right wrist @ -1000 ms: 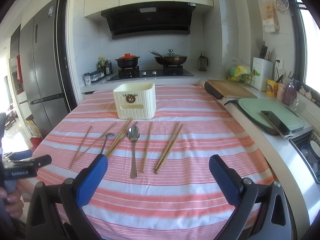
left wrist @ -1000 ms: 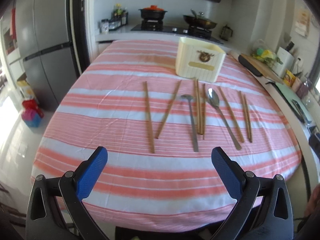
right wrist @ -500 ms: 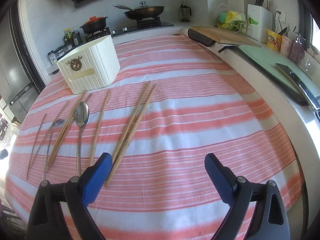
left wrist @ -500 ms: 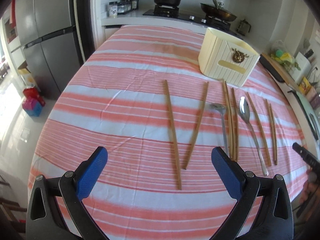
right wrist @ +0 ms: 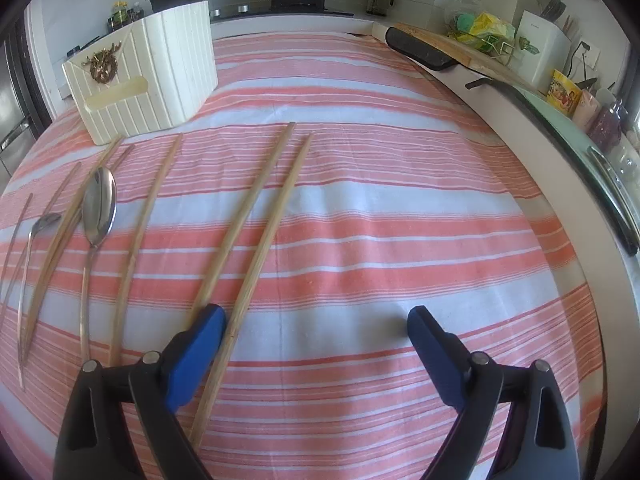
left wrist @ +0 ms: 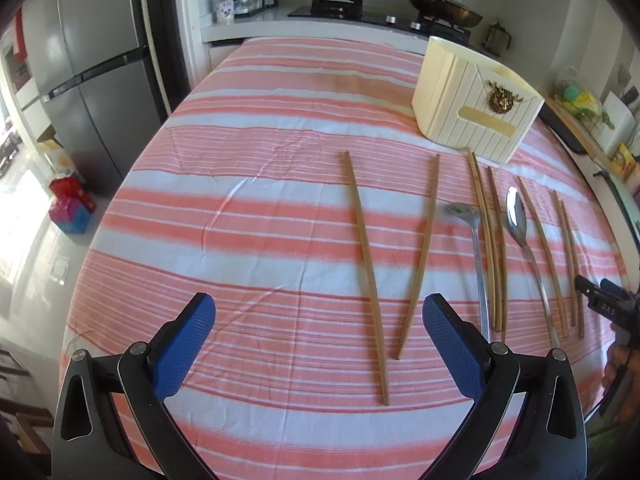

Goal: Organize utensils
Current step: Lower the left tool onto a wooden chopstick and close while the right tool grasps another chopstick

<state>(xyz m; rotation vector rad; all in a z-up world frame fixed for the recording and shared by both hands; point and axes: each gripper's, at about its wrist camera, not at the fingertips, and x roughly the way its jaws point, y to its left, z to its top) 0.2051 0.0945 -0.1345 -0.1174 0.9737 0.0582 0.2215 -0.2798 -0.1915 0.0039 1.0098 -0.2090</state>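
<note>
Your left claw (left wrist: pixel 318 334) sits low centre of the left wrist view, blue pads spread wide, nothing btwn them, over the striped cloth (left wrist: pixel 240 240) on the counter. Two single chopsticks lie just ahead: the longer one (left wrist: pixel 366 276) runs from mid frame down toward the lower centre, the other one (left wrist: pixel 420 256) slants beside it, its near tip close to the right pad. Right of those: small spoon (left wrist: pixel 474 248), a chopstick pair (left wrist: pixel 490 240), large spoon (left wrist: pixel 520 224), another single stick (left wrist: pixel 542 256), then an outer pair (left wrist: pixel 568 256) near the right edge. Cream holder box (left wrist: pixel 476 104) stands upper right, beyond the far tips; the pair's far end looks nearly touching its base.

Your right claw (right wrist: pixel 316 326) shows low in the right wrist view, pads spread wide; jaws have just eased in a bit from fully open, not pinching anything. Left pad (right wrist: pixel 200 344) covers the near end of one stick of the outer pair (right wrist: pixel 256 208); the second stick passes just inside that pad, btwn the jaws. Contact w/ either stick: can't tell. Right pad is over bare cloth. Holder box (right wrist: pixel 148 80) is upper left here, other utensils fanned along the left edge.

Right claw's tip (left wrist: pixel 600 300) and part of your hand (left wrist: pixel 618 364) also peek in at the right edge of the left view, beside the outer pair.
</note>
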